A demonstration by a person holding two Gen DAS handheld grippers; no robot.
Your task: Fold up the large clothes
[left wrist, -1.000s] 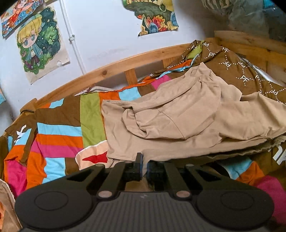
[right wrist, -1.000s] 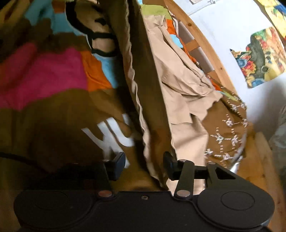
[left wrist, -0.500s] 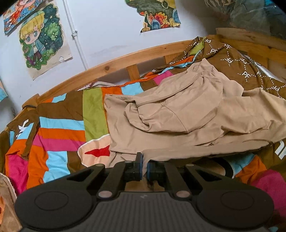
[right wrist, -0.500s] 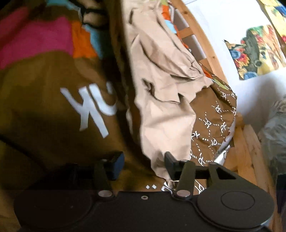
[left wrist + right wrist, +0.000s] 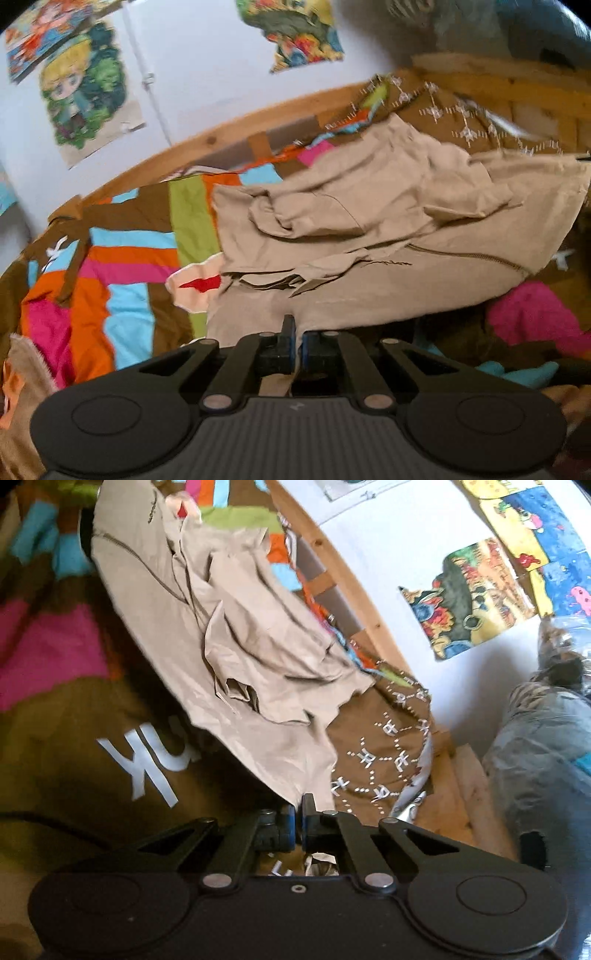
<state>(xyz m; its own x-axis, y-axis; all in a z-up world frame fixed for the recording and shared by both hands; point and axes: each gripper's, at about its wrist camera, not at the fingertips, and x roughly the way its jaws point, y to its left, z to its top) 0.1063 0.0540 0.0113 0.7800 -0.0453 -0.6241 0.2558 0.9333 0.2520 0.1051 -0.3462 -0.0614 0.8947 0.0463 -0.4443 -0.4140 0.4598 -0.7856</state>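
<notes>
Both the left gripper [image 5: 298, 345] and right gripper [image 5: 298, 825] have jaws clamped on the beige garment's [image 5: 369, 229] near edge; spreading step, needing an even outward pull.

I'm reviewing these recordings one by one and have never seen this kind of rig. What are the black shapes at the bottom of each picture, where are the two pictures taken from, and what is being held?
There is no robot here. A person holds one two-finger gripper in each hand, and each gripper carries a wide-angle camera looking forward along its fingers. The black shapes are the grippers' own bodies.

One picture comes from the left gripper, the other from the right gripper. Both show the same bed, covered by a colourful blanket, with a wooden bed frame and posters on the wall behind.

A large beige garment lies crumpled on the blanket. Each gripper is closed on an edge of it: the left near the front hem, the right on a corner. The cloth looks stretched between them, probably ready for a fold.
</notes>
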